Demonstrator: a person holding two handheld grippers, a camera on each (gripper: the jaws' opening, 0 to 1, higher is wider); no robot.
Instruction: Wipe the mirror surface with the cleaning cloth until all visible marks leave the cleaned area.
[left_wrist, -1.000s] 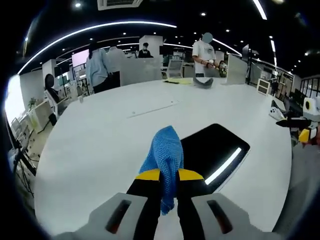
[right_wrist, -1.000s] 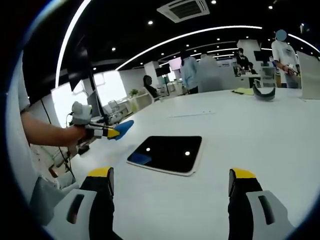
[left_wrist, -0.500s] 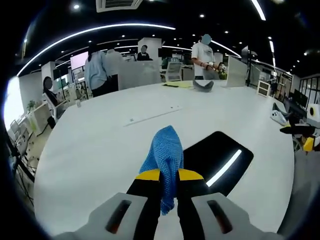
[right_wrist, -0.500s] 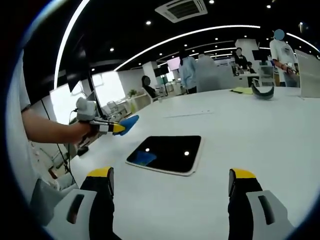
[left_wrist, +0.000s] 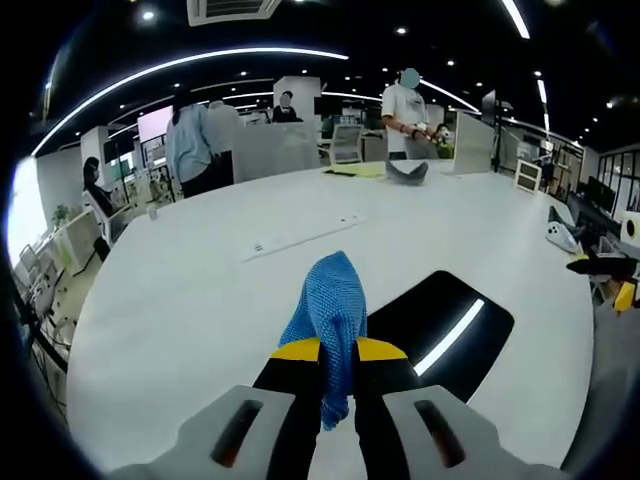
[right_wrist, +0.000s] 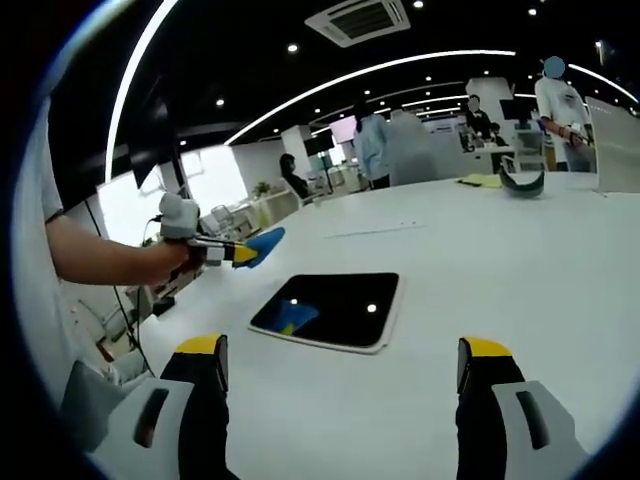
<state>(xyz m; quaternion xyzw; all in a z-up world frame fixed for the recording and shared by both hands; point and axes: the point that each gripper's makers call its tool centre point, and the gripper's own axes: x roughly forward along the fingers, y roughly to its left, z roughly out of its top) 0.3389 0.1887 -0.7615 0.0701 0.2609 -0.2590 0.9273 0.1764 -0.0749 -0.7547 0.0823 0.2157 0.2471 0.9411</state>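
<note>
A blue cleaning cloth (left_wrist: 330, 305) is pinched between the yellow-tipped jaws of my left gripper (left_wrist: 338, 350), which is held above the white table. The flat rectangular mirror (left_wrist: 448, 325) lies just beyond and to the right of the cloth, dark and reflecting a ceiling light strip. In the right gripper view the mirror (right_wrist: 330, 310) lies in the middle of the table with a blue reflection of the cloth in its near left corner. To its left, a hand holds the left gripper (right_wrist: 240, 254) with the cloth (right_wrist: 262, 246) in the air. My right gripper (right_wrist: 340, 362) stands open, nothing between its jaws.
The big white table (left_wrist: 200, 290) carries a thin white strip (left_wrist: 300, 235) further back and a dark curved object (left_wrist: 405, 170) at the far edge. Several people stand beyond the table. A white device (left_wrist: 560, 237) rests at the right edge.
The left gripper with the cloth has moved further over the table toward the mirror, seen from the right gripper view. The cloth's reflection in the mirror has shifted. The right gripper stayed open.
</note>
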